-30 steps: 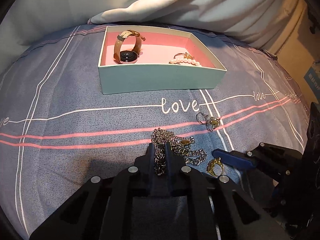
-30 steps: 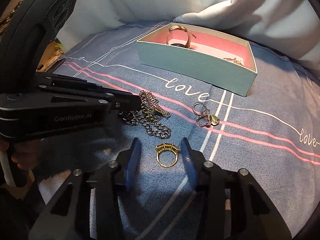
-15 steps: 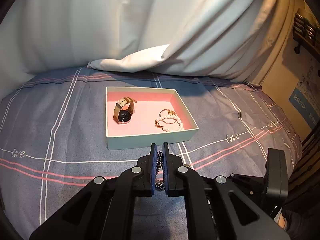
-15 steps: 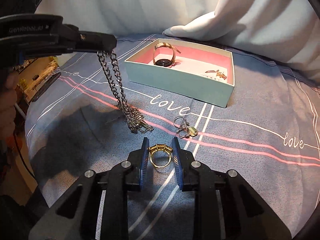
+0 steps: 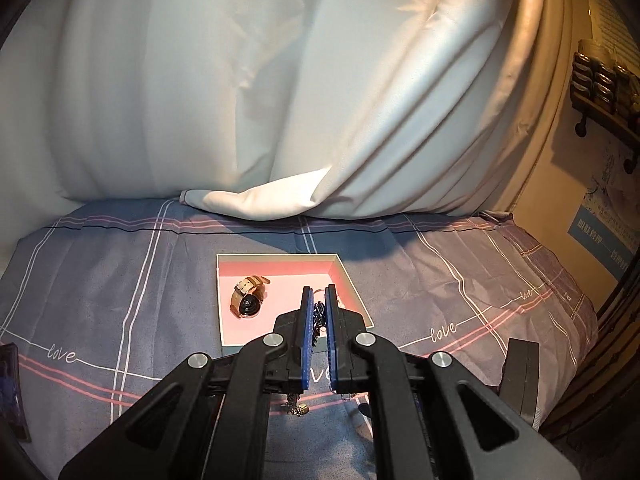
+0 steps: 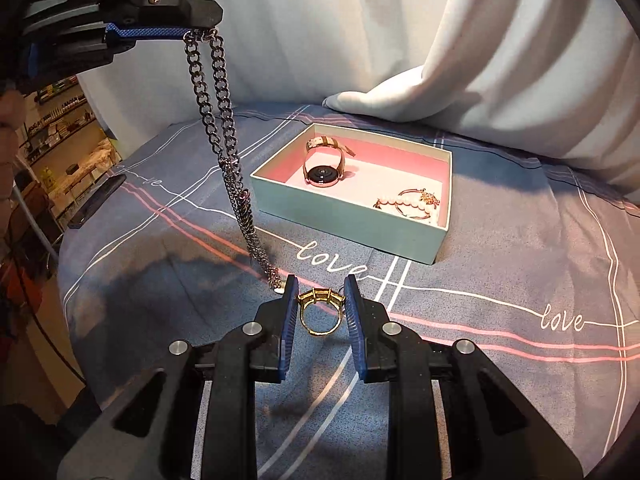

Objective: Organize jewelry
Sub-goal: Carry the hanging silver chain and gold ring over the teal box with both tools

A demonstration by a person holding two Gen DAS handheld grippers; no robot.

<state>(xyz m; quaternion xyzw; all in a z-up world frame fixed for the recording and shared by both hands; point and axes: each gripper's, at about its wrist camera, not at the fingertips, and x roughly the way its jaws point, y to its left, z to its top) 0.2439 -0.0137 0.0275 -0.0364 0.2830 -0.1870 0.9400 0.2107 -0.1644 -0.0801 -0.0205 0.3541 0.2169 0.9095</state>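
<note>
My left gripper (image 5: pixel 319 294) is shut on a silver chain (image 6: pixel 224 132) and holds it high, so it hangs down almost to the bedsheet. The left gripper shows at the top left of the right wrist view (image 6: pixel 188 36). My right gripper (image 6: pixel 321 300) is shut on a gold ring (image 6: pixel 320 310), held above the sheet in front of the box. The mint box with a pink inside (image 6: pixel 344 216) holds a watch (image 6: pixel 325 160) and a pearl bracelet (image 6: pixel 408 202). The box (image 5: pixel 224 304) and watch (image 5: pixel 248 300) also show in the left wrist view.
The box stands on a blue-grey bedsheet (image 6: pixel 520 248) with pink and white lines. A white duvet (image 6: pixel 460 80) lies piled behind it. A dark flat object (image 6: pixel 96 200) lies at the bed's left edge. A small silver piece (image 5: pixel 298 408) lies on the sheet below my left gripper.
My left gripper has risen further with the chain, which now hangs nearly clear of the sheet. My right gripper has lifted the gold ring up and toward the box.
</note>
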